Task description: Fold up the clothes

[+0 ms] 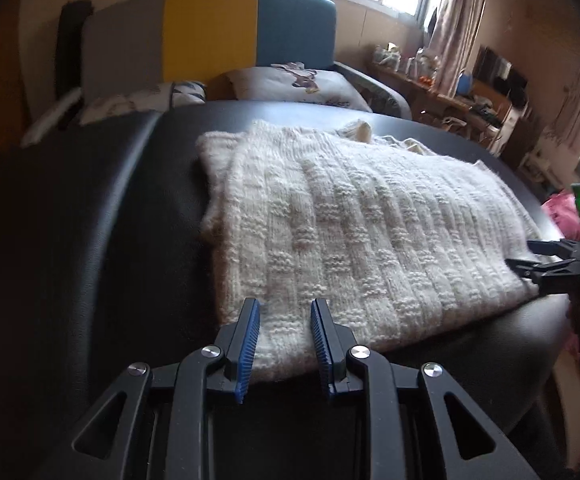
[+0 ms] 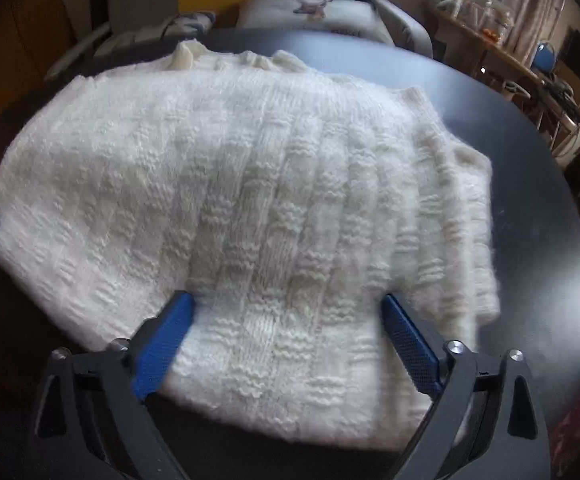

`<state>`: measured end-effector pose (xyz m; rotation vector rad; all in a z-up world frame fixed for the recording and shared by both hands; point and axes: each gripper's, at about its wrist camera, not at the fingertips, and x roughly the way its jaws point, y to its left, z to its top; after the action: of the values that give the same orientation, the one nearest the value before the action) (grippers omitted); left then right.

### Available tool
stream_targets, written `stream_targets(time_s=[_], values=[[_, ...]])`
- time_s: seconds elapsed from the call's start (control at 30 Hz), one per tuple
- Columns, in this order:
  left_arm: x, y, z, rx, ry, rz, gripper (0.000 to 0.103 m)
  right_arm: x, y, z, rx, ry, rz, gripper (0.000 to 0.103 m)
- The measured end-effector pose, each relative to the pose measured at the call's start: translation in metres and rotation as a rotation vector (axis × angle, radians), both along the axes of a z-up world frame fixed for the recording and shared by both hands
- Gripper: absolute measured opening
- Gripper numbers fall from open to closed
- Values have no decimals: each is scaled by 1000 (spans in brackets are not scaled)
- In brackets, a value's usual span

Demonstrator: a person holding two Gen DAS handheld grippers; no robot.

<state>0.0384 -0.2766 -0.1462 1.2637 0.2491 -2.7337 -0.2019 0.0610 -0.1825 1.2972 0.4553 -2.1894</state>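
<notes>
A cream chunky-knit sweater (image 2: 250, 208) lies flat on a round black counter (image 2: 529, 208), filling most of its top. It already looks partly folded: in the left wrist view a second layer of knit shows under its far left edge, and in the right wrist view a layered flap runs down its right side. A bit of the garment, perhaps the collar or a cuff, is bunched at the far edge; which one cannot be told.

The left gripper (image 1: 284, 344) hovers over the near hem at the sweater's left corner, its jaws partly open, with knit showing between the blue pads but no clear pinch on it. The right gripper (image 2: 288, 344) hangs low over the near hem further right, its jaws spread wide, one on either side of a broad strip of knit, gripping nothing.

By the look of it, the sides are turned in and the lengthwise fold is still to come, with the hem brought up toward the far edge. Both grippers seem placed to take hold of the hem for that.

Beyond the counter are a bed with pillows (image 1: 297, 84) and a cluttered shelf (image 1: 449, 92) by a window.
</notes>
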Motion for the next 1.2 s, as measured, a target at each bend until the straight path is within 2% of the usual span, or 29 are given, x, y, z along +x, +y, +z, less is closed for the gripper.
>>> stream_targets(time_s=[0.13,0.3,0.47,0.57,0.67,0.77,0.9,0.97,1.03,1.13,1.2], values=[[1,5,18,-60,22,13,26,-5,0,15,-23,-31,-6,101],[-13,6,23,-102,16,25,26,-12,-20,51,-80,43,13,101],[-22,11,0,-129,-43,42,27,-26,-46,46,-71,63,11,101],[-22,16,-7,-149,-52,46,28,-32,-54,5,6,-5,10,101],[-19,6,16,-80,16,64,27,-30,-49,4,-32,10,4,103],[-32,-8,41,-76,72,82,27,-34,-47,13,-52,-2,6,103],[-64,-27,54,-60,80,90,27,-41,-48,31,-90,27,7,103],[-81,-29,50,-63,60,65,28,-46,-50,35,-108,37,5,103],[-98,-32,36,-48,-3,55,28,-49,-54,38,-109,41,1,103],[-112,-40,10,-8,-104,66,28,-57,-55,27,-75,32,-10,103],[-106,-48,7,63,-69,71,28,-58,-54,23,-67,22,0,103]])
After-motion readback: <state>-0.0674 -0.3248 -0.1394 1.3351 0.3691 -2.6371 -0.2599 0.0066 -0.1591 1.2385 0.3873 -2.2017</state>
